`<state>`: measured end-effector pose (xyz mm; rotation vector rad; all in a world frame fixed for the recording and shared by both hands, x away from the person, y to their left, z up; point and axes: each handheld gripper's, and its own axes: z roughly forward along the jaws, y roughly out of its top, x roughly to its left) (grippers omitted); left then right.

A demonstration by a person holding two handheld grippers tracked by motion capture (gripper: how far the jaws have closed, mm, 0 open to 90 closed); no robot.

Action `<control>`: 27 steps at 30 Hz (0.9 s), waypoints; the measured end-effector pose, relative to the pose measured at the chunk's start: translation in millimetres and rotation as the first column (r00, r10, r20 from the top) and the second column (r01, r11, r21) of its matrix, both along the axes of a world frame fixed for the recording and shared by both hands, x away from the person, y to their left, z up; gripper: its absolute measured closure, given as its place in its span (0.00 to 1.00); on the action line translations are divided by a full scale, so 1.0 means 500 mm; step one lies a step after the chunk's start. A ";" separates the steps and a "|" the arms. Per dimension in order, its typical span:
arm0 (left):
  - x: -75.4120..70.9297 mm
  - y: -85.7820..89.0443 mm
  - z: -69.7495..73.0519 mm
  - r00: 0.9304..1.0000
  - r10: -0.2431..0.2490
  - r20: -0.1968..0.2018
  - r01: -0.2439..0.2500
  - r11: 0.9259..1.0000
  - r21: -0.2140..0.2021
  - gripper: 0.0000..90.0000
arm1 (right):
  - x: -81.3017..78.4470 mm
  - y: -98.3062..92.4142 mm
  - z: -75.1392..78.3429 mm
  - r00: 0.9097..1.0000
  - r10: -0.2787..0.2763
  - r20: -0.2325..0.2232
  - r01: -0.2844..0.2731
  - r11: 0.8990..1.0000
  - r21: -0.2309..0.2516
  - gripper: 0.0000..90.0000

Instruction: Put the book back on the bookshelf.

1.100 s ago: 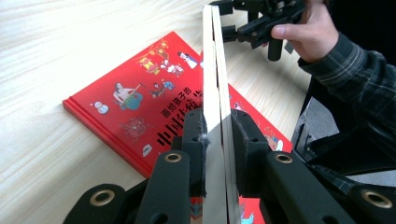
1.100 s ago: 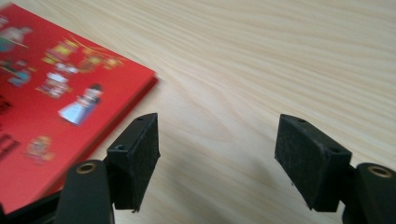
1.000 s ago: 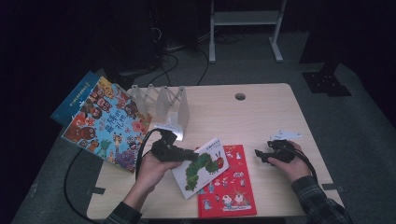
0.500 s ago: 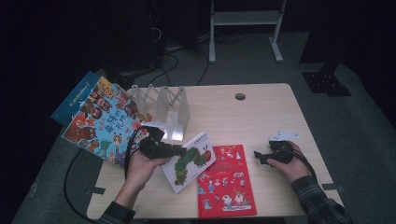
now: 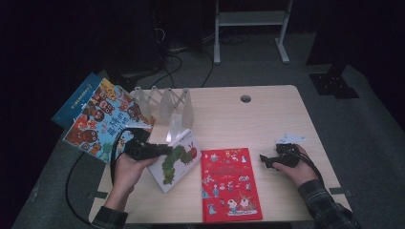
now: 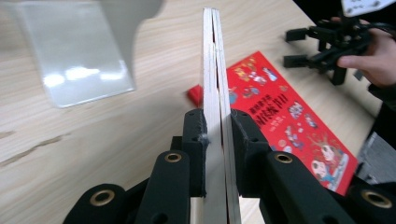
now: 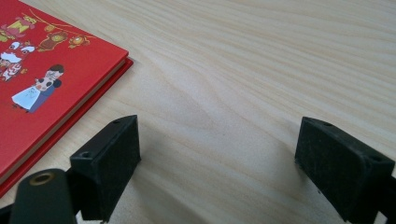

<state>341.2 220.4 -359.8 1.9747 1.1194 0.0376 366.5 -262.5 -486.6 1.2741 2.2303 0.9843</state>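
Books are being sorted into the clear rack (image 5: pixel 165 102) at the back of the surface (image 5: pixel 267 119). Left gripper (image 5: pixel 143 150) has its jaws pinching the edge of the caterpillar book (image 5: pixel 177 157), which is tilted up off the wood just in front of the rack. Right gripper (image 5: pixel 274 159) rests beside the red book (image 5: pixel 228 183), and its jaws have just been opening, with nothing between them. Next, I judge, the held book must be stood upright and steered into a slot

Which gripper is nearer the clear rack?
Left. The left gripper, shut on the caterpillar book, sits just below the clear rack. The right gripper is open, far across the table beyond the red book.
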 end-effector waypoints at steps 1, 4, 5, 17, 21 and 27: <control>0.001 0.006 0.000 1.000 0.008 -0.001 -0.008 1.000 0.001 0.85 | 0.000 0.000 0.000 1.000 0.000 0.000 0.000 1.000 0.000 0.14; 0.005 0.023 -0.004 0.999 0.034 0.000 -0.034 0.999 0.006 0.85 | 0.000 0.000 0.000 1.000 0.000 0.000 0.000 1.000 0.000 0.14; 0.006 0.028 -0.004 0.999 0.044 -0.002 -0.044 0.999 0.009 0.85 | 0.000 0.000 0.000 1.000 0.000 0.000 0.000 1.000 0.000 0.14; 0.032 0.051 -0.004 0.991 0.131 0.040 -0.133 0.989 0.068 0.85 | 0.000 0.000 0.000 1.000 -0.002 0.000 0.002 1.000 0.001 0.14; 0.051 0.044 -0.002 0.986 0.151 0.065 -0.156 0.984 0.083 0.85 | 0.000 0.000 0.000 1.000 -0.001 0.000 0.001 1.000 0.001 0.14; 0.079 0.031 0.002 0.980 0.174 0.099 -0.184 0.977 0.104 0.85 | 0.000 0.000 0.000 1.000 -0.001 0.000 0.001 1.000 0.000 0.14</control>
